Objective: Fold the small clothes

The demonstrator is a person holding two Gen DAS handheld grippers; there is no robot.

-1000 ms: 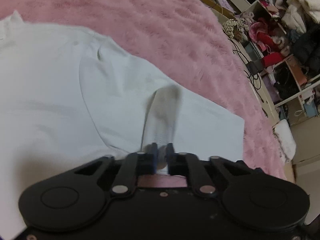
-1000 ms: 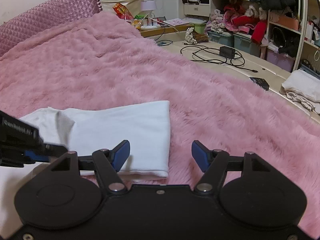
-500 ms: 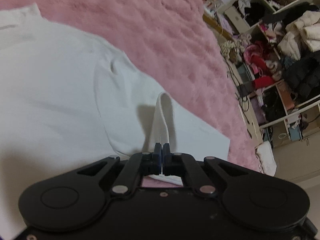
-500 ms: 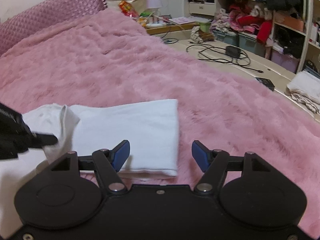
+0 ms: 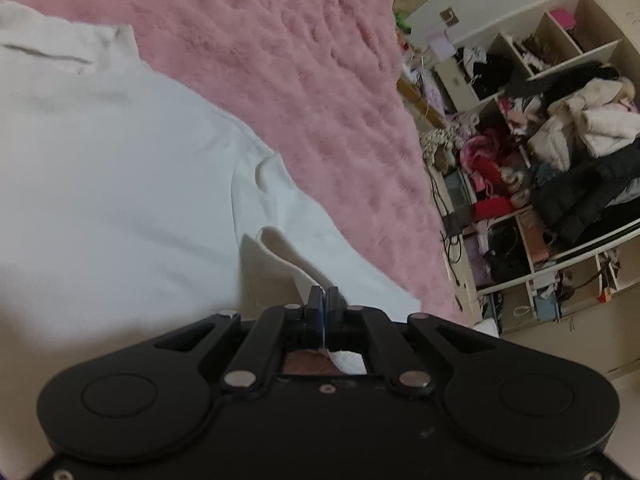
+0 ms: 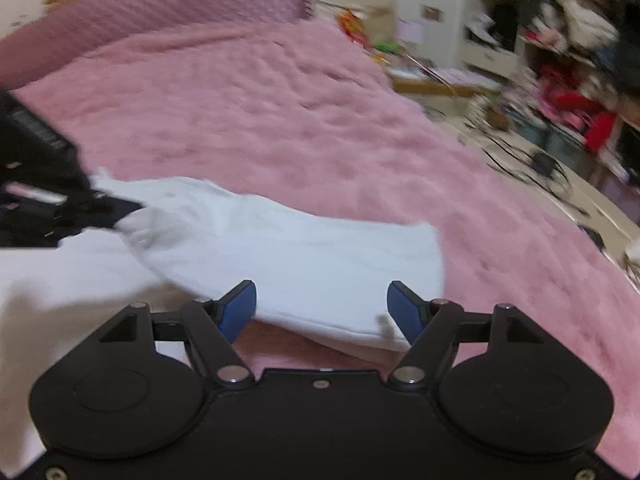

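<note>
A white garment (image 5: 120, 168) lies spread on the pink fluffy bedspread (image 5: 280, 60). My left gripper (image 5: 324, 300) is shut on a pinched edge of its sleeve, lifting a ridge of cloth. In the right wrist view the sleeve (image 6: 320, 256) stretches from the left gripper (image 6: 124, 212), seen at the left, toward my right gripper (image 6: 322, 300). The right gripper is open and empty, its blue pads just above the sleeve's near hem.
The pink bedspread (image 6: 320, 120) runs far back to a quilted headboard (image 6: 160, 20). Cluttered shelves with clothes (image 5: 560, 152) stand on the right. Cables and a charger (image 6: 540, 160) lie on the floor beside the bed.
My left gripper closed on the sleeve and lifted it, pulling it left and up. The right gripper moved closer over the sleeve's hem and stayed open.
</note>
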